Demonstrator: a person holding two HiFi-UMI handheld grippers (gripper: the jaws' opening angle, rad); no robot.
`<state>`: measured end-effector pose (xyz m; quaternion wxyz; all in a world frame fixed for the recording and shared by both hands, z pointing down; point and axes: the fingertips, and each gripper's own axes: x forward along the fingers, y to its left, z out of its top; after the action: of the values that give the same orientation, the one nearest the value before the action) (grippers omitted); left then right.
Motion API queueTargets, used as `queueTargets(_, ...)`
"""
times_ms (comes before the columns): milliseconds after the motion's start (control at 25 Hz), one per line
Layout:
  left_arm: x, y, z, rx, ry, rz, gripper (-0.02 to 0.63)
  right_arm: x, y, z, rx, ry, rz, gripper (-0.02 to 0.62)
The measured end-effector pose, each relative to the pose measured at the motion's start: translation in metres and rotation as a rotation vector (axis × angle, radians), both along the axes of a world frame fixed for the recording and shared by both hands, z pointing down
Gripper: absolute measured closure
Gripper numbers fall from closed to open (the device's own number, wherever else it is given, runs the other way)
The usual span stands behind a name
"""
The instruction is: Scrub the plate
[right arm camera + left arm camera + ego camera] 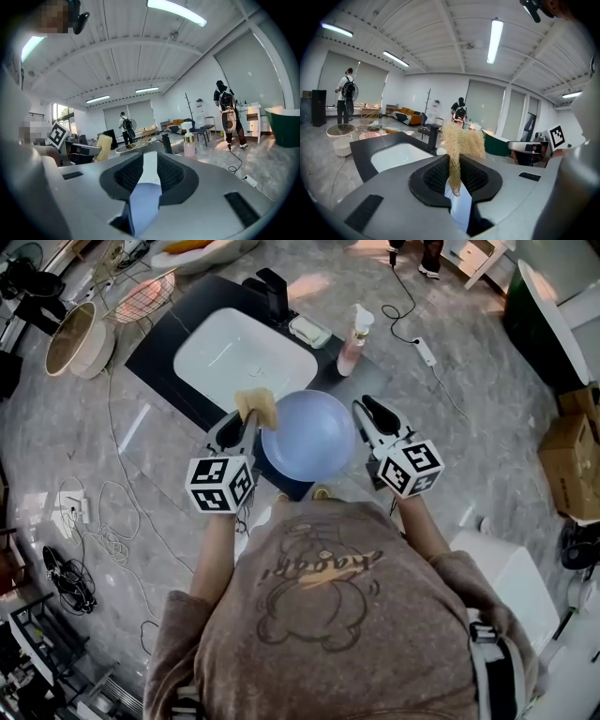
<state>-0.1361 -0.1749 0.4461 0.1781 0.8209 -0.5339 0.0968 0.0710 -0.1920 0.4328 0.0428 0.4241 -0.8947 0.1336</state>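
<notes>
- The pale blue round plate (pixel 307 437) is up in the air between my two tongs. Its face is turned up toward me, over the near edge of the black counter (pixel 159 343).
- My right tongs (pixel 364 414) are clamped on the plate's right rim. In the right gripper view the rim runs straight down between the jaws.
- My left tongs (pixel 246 420) are closed on a yellow mesh scrubbing pad (pixel 256 407), which stands up out of the jaws.
- The pad sits at the plate's upper left rim, so the plate's face lies just to its right. I think the pad touches the rim, but the head view doesn't settle it.
- Being round, the plate offers no long axis, and the left tongs are the nearer tool for scrubbing.
- Beyond the plate lie the white rectangular sink basin (pixel 239 357) and the black tap (pixel 274 292). The pink pump bottle (pixel 354 338) stands to their right, well apart.
- Nothing stands between pad and plate.
</notes>
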Motion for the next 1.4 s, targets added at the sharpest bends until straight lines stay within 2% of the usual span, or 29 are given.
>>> queueTargets(200,0.0,0.006,0.002,0.053,0.016,-0.019,0.543,-0.004,0.01,0.015,0.006,0.019,0.009,0.547)
queueTargets(560,-0.001,0.01,0.019,0.098,0.037,-0.04,0.543,-0.013,0.015,0.036,0.012,0.05,0.024,0.601)
queueTargets(1400,0.004,0.016,0.027,0.09,0.045,-0.056,0.543,-0.019,0.016,0.048,-0.012,0.045,0.036,0.597)
